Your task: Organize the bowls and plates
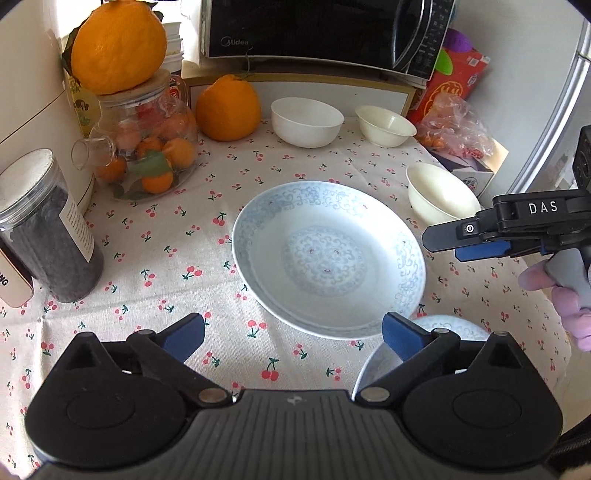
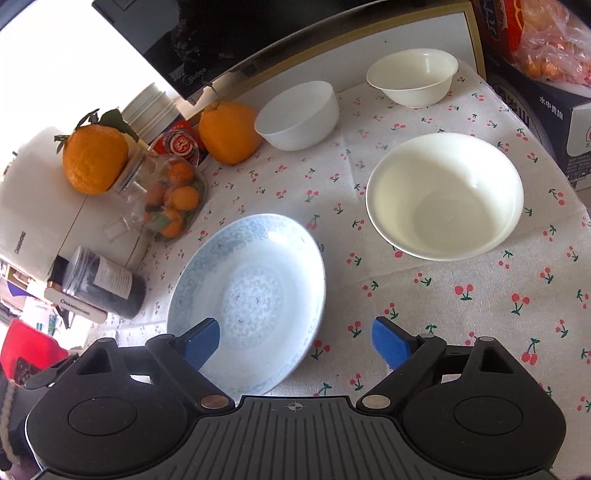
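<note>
A blue-patterned plate [image 1: 328,258] [image 2: 255,291] lies on the cherry-print tablecloth [image 1: 155,258]. My left gripper [image 1: 293,328] hovers open at its near edge with nothing between the fingers. A second patterned plate [image 1: 458,326] shows partly behind the left gripper's right finger. My right gripper [image 2: 295,332] [image 1: 447,243] is open and empty, its left finger over the plate's near rim. A large cream bowl [image 2: 443,195] [image 1: 439,195] stands to the right of the plate. Farther back are a white bowl [image 1: 306,120] [image 2: 297,114] and a smaller cream bowl [image 1: 386,125] [image 2: 413,77].
On the left stand a glass jar of small oranges [image 1: 147,158], a dark-filled jar [image 1: 48,229] and two big oranges [image 1: 227,109]. A microwave [image 1: 314,29] sits at the back. A box with bagged fruit [image 1: 458,129] borders the right edge. A hand [image 1: 569,306] holds the right gripper.
</note>
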Motion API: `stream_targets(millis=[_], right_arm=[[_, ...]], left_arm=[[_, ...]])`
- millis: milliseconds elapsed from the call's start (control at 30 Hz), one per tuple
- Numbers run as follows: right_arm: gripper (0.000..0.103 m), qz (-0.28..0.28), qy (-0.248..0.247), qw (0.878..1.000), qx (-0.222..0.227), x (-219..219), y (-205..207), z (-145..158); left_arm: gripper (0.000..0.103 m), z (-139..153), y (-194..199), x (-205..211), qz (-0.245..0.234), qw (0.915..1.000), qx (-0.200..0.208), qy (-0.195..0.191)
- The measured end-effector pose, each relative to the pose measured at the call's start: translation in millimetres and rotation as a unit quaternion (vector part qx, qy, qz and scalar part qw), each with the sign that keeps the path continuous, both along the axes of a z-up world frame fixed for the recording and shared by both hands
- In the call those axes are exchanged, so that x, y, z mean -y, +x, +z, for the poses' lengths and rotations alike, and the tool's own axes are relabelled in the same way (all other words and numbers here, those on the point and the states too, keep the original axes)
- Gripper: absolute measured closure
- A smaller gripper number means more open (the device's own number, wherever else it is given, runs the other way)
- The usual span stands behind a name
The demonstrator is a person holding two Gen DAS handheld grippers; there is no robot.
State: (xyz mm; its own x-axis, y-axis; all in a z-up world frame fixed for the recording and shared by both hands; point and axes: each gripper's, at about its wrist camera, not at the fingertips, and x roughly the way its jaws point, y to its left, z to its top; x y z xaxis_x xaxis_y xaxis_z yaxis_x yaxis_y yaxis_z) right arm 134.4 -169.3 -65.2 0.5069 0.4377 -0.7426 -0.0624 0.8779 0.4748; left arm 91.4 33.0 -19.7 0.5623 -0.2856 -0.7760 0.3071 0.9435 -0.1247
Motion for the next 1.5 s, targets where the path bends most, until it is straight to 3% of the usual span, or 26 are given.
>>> stream_targets(millis=[333,867,1100,1500], right_arm=[[0.011,0.03,-0.019,0.999,0.023,5.8,-37.5,5.7],[0.011,0.064,-0.052,0.996,0.02,22.5,-88.7,-9.5],[0.011,0.093,-0.051,0.994,0.008,22.6,-107.2,-19.6],[0.011,0.127,-0.028,0.991,-0.016,23.8,-128.6,-29.6]], left_arm=[[0.0,-1.0,-23.9,1.0,-0.048,0.9982,0.029,0.021],[0.004,-4.5,-53.2,11.2,-0.133,0.9903,0.041,0.002],[0.019,-11.3,-60.6,22.2,-0.173,0.9846,0.024,0.001],[0.049,-22.5,-53.5,20.7,-0.161,0.9865,-0.03,-0.006]])
